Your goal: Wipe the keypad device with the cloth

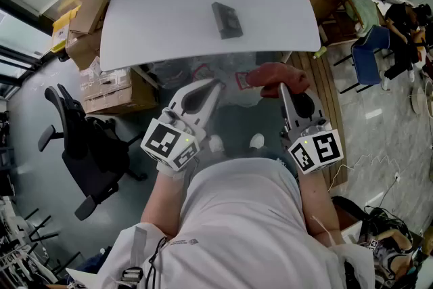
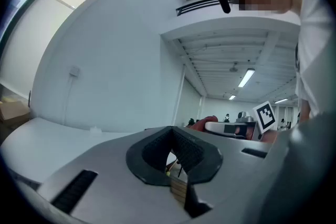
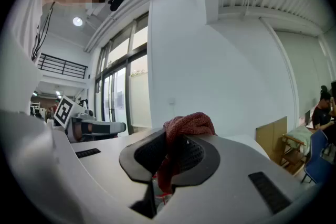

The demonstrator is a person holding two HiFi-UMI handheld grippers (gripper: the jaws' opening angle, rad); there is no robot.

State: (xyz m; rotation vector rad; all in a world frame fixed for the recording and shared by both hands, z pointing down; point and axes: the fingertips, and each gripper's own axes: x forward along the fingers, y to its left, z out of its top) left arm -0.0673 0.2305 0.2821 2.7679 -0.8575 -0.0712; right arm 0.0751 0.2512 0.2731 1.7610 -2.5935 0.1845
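**A:** Keypad device [image 1: 226, 19] first: where does it lie from your tongs?

**B:** It lies on the white table [image 1: 155, 24], near the middle and well ahead of both tools. You hold them level, short of the table's near edge. So the device is forward of you and roughly between them, a little closer to the line of the left gripper [image 1: 215, 84].

**A:** Which way does it run?

**B:** Its long axis points away from you, slightly slanted. It looks like a dark grey slab, small against the tabletop. Its keys are too small to make out.

**A:** And your jaws?

**B:** Your left gripper is closed tight on nothing. Your right gripper [image 1: 287, 90] is pinched on the red cloth [image 3: 189, 126], which bunches above the pads and hangs below them.

**A:** So what's the next move?

**B:** I judge that you carry the right one forward and a bit to your left. Then you stroke along that long axis.
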